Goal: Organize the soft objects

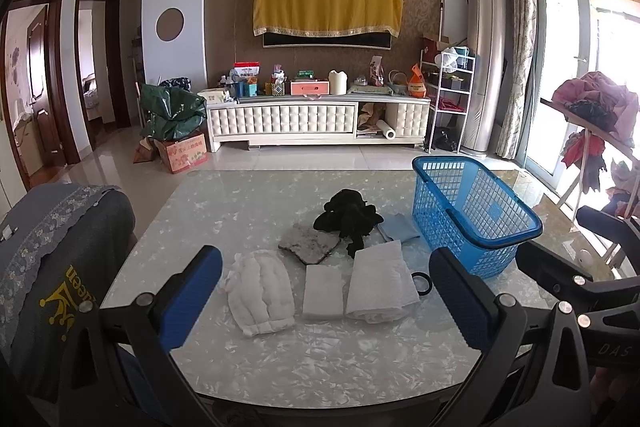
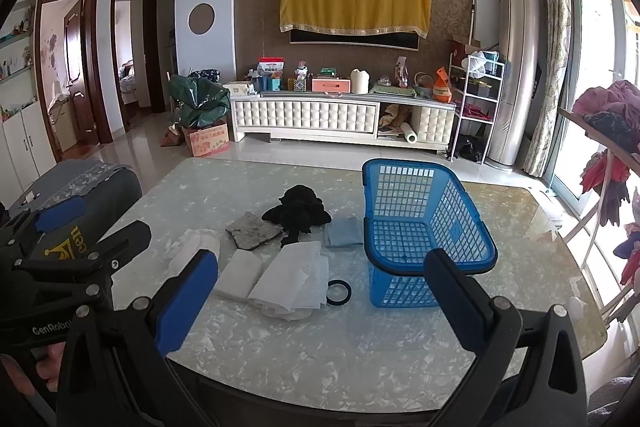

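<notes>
Several soft items lie on the marble-pattern table (image 1: 280, 367): a white quilted pad (image 1: 262, 293), a small white folded cloth (image 1: 323, 291), a larger white folded towel (image 1: 380, 285), a grey rag (image 1: 310, 243), a black crumpled cloth (image 1: 348, 217) and a light blue cloth (image 1: 400, 227). A blue mesh basket (image 1: 472, 215) stands empty at the right. My left gripper (image 1: 326, 297) hovers open near the table's front, over the white items. My right gripper (image 2: 320, 293) is open too, in front of the towel (image 2: 292, 279) and basket (image 2: 424, 231).
A black ring (image 2: 339, 292) lies between the towel and the basket. A chair with a grey cover (image 1: 52, 259) stands at the table's left edge. Beyond the table are a TV cabinet (image 1: 316, 119) and a rack of clothes (image 1: 596, 115) at the right.
</notes>
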Motion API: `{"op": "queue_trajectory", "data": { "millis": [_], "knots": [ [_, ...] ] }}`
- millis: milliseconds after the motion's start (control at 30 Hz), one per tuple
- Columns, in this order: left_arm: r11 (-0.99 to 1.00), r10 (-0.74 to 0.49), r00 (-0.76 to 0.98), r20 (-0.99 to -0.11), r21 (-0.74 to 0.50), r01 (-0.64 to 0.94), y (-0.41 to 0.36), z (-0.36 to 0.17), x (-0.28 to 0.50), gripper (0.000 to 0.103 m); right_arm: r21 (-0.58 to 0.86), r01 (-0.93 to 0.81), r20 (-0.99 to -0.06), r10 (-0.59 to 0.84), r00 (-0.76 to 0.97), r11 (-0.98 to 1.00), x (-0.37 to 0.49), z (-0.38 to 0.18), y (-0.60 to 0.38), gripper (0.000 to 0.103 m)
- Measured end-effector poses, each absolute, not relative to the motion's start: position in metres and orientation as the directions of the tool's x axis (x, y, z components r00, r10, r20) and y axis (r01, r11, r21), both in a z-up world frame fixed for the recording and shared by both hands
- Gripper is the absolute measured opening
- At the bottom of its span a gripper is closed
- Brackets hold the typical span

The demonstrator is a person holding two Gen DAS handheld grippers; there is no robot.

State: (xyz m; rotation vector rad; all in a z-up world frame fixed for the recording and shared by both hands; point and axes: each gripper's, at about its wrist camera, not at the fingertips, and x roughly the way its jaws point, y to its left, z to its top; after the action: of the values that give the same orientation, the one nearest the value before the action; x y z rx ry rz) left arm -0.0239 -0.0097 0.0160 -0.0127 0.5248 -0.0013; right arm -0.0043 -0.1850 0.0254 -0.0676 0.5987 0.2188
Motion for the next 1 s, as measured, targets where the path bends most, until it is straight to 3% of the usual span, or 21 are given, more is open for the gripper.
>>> {"op": "queue_trajectory", "data": {
  "millis": [433,633,767,1000],
  "knots": [
    [1.000,-0.026,0.853,-0.521,-0.016,0.021,-0.007,0.022,-0.017,0.103,0.005,-0.235,-0.580,0.194,0.791,0.972,-0.001,0.027,-0.187,0.103],
    [0.999,-0.038,0.817,-0.575,-0.008,0.041,0.012,0.021,0.004,0.103,-0.031,-0.261,-0.617,0.187,0.764,0.965,0.014,0.025,-0.188,0.103],
    [0.994,-0.110,0.764,-0.636,-0.048,0.103,0.028,0.017,0.020,0.103,-0.019,-0.302,-0.666,0.213,0.715,0.953,0.028,0.017,-0.190,0.103],
    [0.995,-0.052,0.707,-0.706,0.024,0.097,0.051,0.003,0.051,0.103,0.013,-0.360,-0.752,0.247,0.611,0.933,0.061,0.001,-0.184,0.103]
  ]
}}
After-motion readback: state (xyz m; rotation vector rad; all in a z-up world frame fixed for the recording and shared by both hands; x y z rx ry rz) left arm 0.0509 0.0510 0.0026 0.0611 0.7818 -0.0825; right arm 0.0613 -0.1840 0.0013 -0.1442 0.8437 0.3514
